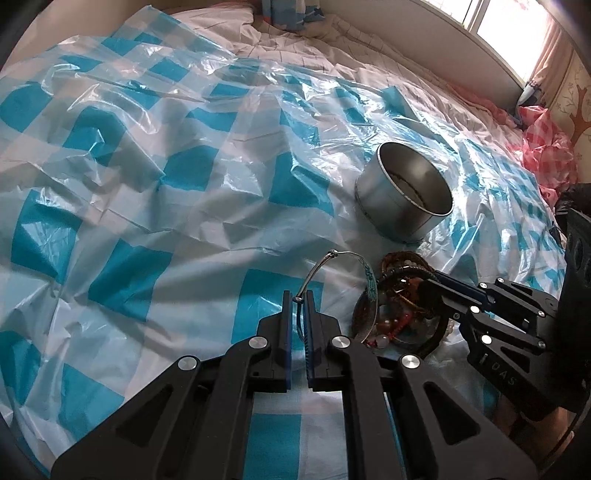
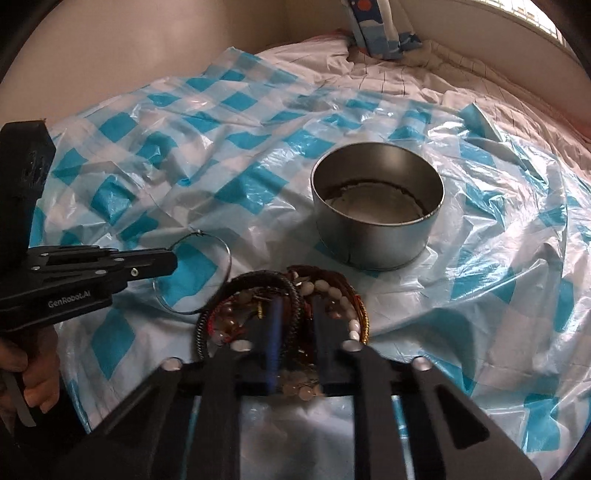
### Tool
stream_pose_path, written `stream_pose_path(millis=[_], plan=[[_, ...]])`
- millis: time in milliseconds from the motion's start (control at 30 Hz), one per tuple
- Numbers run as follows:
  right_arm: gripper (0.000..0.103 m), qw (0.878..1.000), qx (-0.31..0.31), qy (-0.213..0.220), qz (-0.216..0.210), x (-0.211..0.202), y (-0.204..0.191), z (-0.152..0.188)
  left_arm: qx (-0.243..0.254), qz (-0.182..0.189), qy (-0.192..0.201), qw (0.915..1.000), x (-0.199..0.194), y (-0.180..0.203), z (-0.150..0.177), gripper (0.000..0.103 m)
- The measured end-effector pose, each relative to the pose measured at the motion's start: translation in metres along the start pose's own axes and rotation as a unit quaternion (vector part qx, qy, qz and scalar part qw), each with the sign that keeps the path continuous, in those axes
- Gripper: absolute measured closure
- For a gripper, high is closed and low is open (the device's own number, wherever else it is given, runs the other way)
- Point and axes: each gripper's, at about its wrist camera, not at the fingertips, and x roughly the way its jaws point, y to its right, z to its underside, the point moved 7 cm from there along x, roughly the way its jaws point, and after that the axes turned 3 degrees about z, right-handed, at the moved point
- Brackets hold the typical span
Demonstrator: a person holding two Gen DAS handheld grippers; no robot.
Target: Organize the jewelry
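Note:
A thin silver bangle (image 1: 345,258) is pinched between the fingers of my left gripper (image 1: 298,299), just left of a pile of beaded bracelets (image 1: 400,295). In the right wrist view the bangle (image 2: 221,251) stands tilted beside the pile (image 2: 295,291). My right gripper (image 2: 293,317) is pushed into the pile and closed around several dark and white beaded bracelets. A round silver tin (image 1: 404,195), open on top, stands behind the pile; it also shows in the right wrist view (image 2: 376,210), with a dark chain lying around its bottom.
Everything lies on a crinkled blue-and-white checked plastic sheet (image 1: 166,177) over a bed. Pink checked plastic (image 1: 546,147) is bunched at the far right. A patterned pillow (image 2: 380,29) leans at the head of the bed below a window.

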Motion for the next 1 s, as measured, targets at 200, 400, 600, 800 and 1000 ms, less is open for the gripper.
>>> stream_pose_path(millis=[200, 400, 600, 800, 1000], plan=[[0.092, 0.999, 0.033, 0.039, -0.011, -0.033, 0.01, 0.001, 0.006, 0.015, 0.027, 0.9995, -0.013, 0.008, -0.007, 0.098], [0.092, 0.991, 0.091, 0.095, -0.01, -0.074, 0.039, -0.002, 0.011, 0.039, 0.049, 0.998, -0.022, 0.021, -0.015, 0.098], [0.092, 0.983, 0.144, 0.113, -0.012, -0.081, 0.073, -0.001, 0.016, 0.076, 0.063, 0.995, -0.021, 0.05, -0.027, 0.098], [0.092, 0.97, 0.191, 0.147, -0.016, -0.093, 0.101, -0.01, 0.018, 0.094, 0.064, 0.9934, -0.011, 0.07, -0.046, 0.098], [0.092, 0.965, 0.206, 0.162, -0.019, -0.09, 0.108, -0.028, 0.017, 0.094, 0.067, 0.9931, 0.004, 0.082, -0.071, 0.098]])
